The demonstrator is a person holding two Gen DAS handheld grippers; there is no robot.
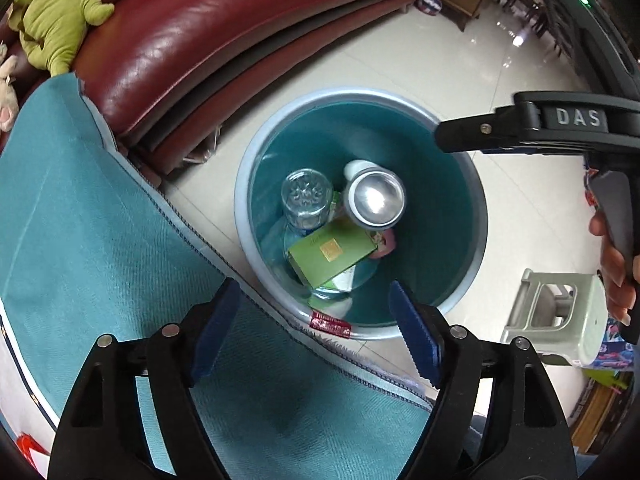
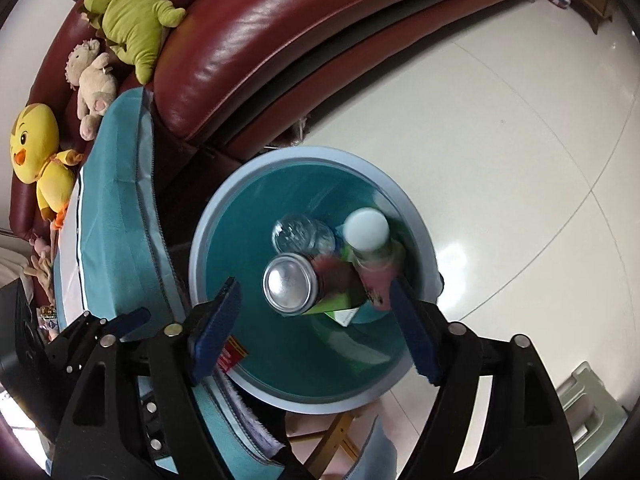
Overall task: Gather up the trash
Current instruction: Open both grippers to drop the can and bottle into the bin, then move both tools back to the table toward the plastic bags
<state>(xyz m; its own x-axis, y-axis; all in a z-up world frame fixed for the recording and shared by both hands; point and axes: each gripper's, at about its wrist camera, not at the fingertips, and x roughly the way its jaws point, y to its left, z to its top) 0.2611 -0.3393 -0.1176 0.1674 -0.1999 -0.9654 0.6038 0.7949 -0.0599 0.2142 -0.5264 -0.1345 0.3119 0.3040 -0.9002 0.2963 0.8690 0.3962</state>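
Both grippers are held over the blue trash bin [image 1: 256, 248], pointing steeply down into it. The jaws of the left gripper [image 1: 316, 328] and of the right gripper [image 2: 316, 328] stand apart with nothing between them. The collected trash lies at the bottom, directly below: a can [image 2: 290, 289] seen end-on, a clear bottle [image 1: 306, 198], a white-capped bottle [image 2: 367, 232] and a green box [image 1: 332, 254]. No further trash is seen on the teal-covered desk [image 1: 100, 240], so either hand would have to be drawn back from the bin.
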